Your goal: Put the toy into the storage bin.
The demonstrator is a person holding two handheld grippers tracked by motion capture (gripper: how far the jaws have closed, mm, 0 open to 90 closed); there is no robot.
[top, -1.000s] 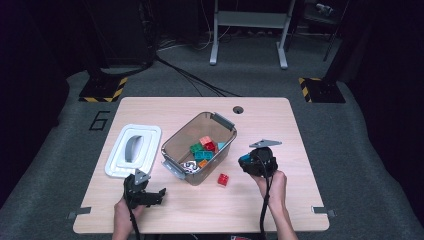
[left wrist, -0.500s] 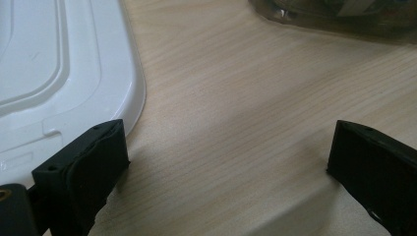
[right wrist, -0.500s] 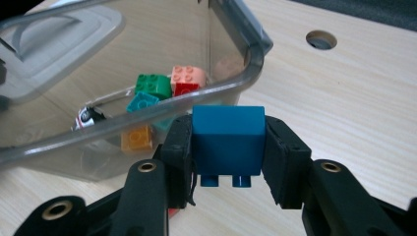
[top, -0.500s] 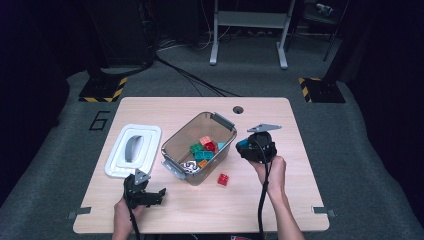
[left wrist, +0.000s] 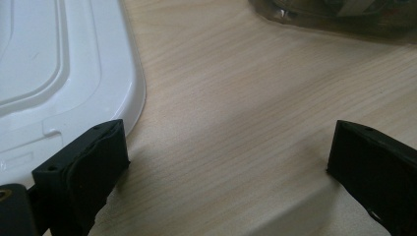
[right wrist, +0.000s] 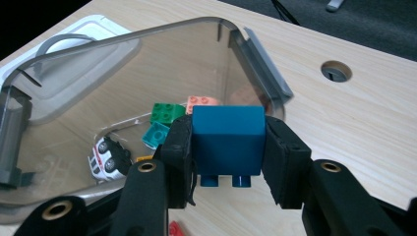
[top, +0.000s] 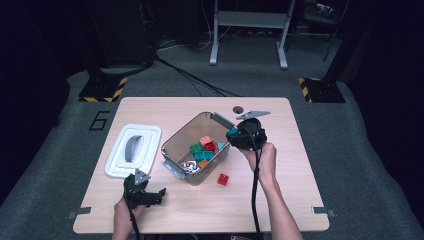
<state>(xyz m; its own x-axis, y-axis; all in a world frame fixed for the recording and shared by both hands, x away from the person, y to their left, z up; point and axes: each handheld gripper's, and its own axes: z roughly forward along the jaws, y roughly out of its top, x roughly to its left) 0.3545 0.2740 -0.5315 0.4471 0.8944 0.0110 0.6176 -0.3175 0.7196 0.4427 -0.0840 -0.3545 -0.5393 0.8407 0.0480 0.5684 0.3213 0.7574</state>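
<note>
The right tongs (right wrist: 227, 162) clamp a blue block (right wrist: 227, 140) between their two black jaws, studs pointing down toward the camera. In the high view the right tongs (top: 235, 135) hover with the blue block (top: 233, 131) over the right rim of the clear bin (top: 175, 142), which sits near the middle of the worktop (top: 300, 165). Inside the bin lie a green block (right wrist: 165, 112), a teal block (right wrist: 156, 133), an orange block (right wrist: 202, 101) and a small white toy car (right wrist: 105, 157). A red block (top: 223, 179) rests on the worktop just beside the bin's near right corner, toward the front edge.

The left tongs (top: 150, 192) sit low near the front left corner of the worktop, jaws spread wide with nothing between them. In the left gripper view the left tongs (left wrist: 226, 162) frame bare wood, and the left jaw stands just at the edge of the white lid (left wrist: 59, 73). The white lid (top: 134, 150) lies flat toward the left edge of the worktop, just beside the bin.
</note>
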